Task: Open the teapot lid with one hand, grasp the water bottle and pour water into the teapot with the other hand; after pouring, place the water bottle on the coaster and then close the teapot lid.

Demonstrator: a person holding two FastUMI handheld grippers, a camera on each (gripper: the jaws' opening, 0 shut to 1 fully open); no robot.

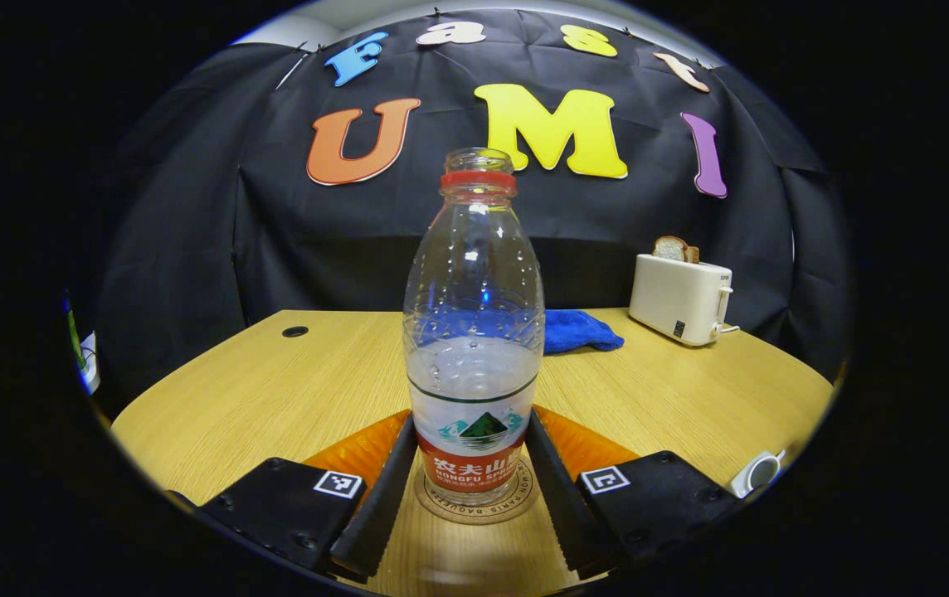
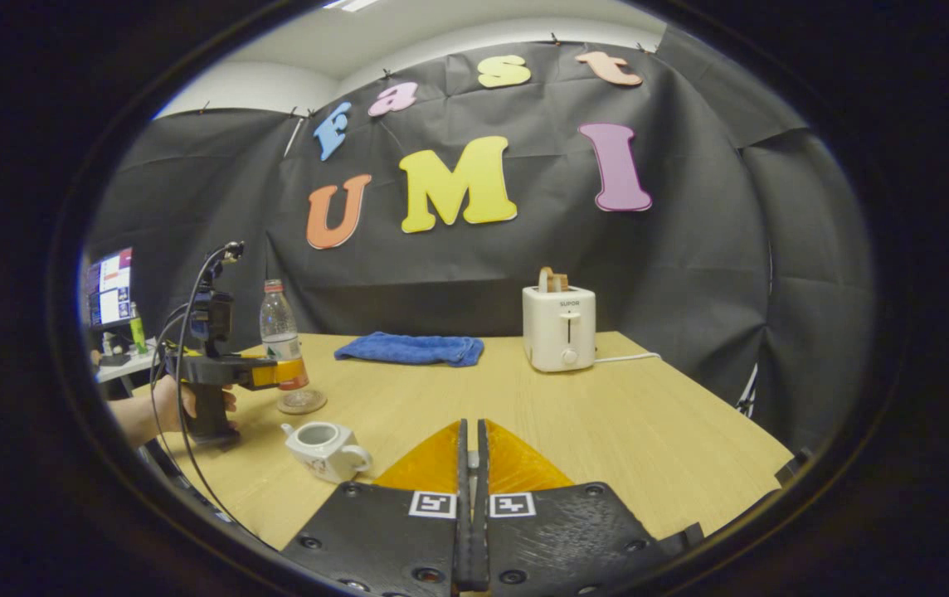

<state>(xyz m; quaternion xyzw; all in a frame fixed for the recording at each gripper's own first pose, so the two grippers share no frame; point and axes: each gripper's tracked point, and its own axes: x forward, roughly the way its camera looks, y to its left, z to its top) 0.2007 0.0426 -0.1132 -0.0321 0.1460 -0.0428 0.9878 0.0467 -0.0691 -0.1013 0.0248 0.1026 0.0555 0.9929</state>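
Observation:
An uncapped water bottle (image 1: 474, 332), part full, stands upright on a round coaster (image 1: 526, 496). My left gripper (image 1: 472, 419) flanks its label, both fingers touching its sides. In the right gripper view the same bottle (image 2: 279, 327), the coaster (image 2: 304, 404) and the left gripper (image 2: 292, 373) show at the table's left, held by a hand (image 2: 167, 406). A white teapot (image 2: 321, 448) sits lidless in front of them, and also appears in the left gripper view as the teapot (image 1: 759, 473) at the far right edge. My right gripper (image 2: 471, 424) is shut, with a small pale piece of the lid between its tips.
A white toaster (image 2: 558, 327) holding bread stands at the back right of the wooden table (image 2: 607, 414), its cord trailing right. A folded blue cloth (image 2: 411, 348) lies at the back middle. A cable hole (image 1: 294, 332) is at the back left. A monitor (image 2: 109, 286) stands beyond the left edge.

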